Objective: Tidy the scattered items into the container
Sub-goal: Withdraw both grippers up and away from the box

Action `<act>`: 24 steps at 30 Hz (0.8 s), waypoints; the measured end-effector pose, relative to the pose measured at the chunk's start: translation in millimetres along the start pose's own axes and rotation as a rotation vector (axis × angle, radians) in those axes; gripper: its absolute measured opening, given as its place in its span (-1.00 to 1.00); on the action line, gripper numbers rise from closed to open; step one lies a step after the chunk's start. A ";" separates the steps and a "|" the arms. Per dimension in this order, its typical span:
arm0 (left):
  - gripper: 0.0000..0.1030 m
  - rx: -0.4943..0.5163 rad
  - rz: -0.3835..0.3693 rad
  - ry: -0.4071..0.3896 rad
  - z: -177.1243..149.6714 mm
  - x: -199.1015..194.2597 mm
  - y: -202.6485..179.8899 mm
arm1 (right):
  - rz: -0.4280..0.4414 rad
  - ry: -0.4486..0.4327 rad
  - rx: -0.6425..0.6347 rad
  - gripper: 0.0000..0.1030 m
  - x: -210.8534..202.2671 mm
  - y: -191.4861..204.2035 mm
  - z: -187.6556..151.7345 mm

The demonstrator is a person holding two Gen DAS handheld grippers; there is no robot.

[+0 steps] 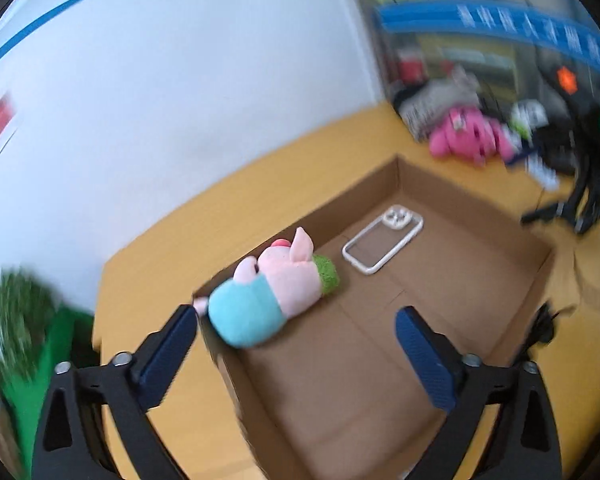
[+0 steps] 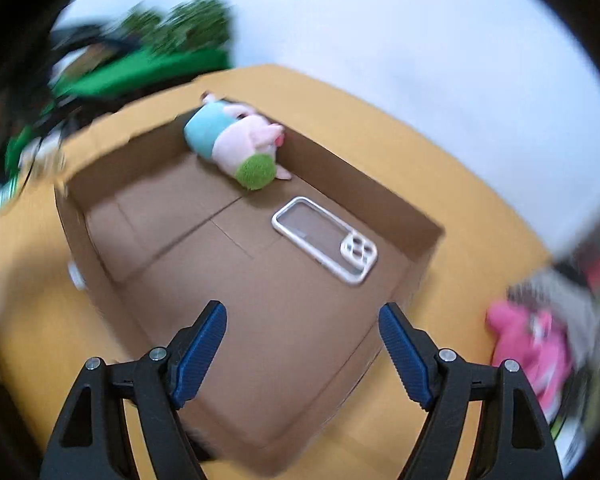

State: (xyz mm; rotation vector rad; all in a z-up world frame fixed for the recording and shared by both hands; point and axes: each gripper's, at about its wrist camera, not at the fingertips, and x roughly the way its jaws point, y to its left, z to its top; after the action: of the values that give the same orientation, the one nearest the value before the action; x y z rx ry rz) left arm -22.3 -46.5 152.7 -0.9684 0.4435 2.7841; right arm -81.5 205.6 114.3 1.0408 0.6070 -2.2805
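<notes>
An open cardboard box (image 1: 500,216) (image 2: 364,184) stands on a yellow table. Inside it, a pink plush pig in a teal shirt (image 1: 268,292) (image 2: 236,140) lies against one corner. A clear phone case with a white rim (image 1: 382,238) (image 2: 326,240) lies flat on the box floor. My left gripper (image 1: 296,328) is open and empty above the box, just behind the pig. My right gripper (image 2: 302,320) is open and empty above the opposite end of the box.
A bright pink plush toy (image 1: 466,136) (image 2: 532,348) lies on the table (image 1: 148,264) (image 2: 472,240) outside the box, beside a blurred pile of clutter. A green plant (image 1: 24,320) (image 2: 172,36) stands past the table's other end. A white wall is behind.
</notes>
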 end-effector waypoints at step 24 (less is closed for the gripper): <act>1.00 -0.325 -0.040 -0.113 -80.4 -56.9 -129.2 | -0.196 -0.148 0.420 0.53 -71.6 108.5 -76.7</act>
State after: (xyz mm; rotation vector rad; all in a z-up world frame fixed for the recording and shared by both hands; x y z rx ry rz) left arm 100.2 45.9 99.4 -0.8589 -0.0473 2.9102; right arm 68.6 192.0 106.3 1.0202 0.1755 -2.7035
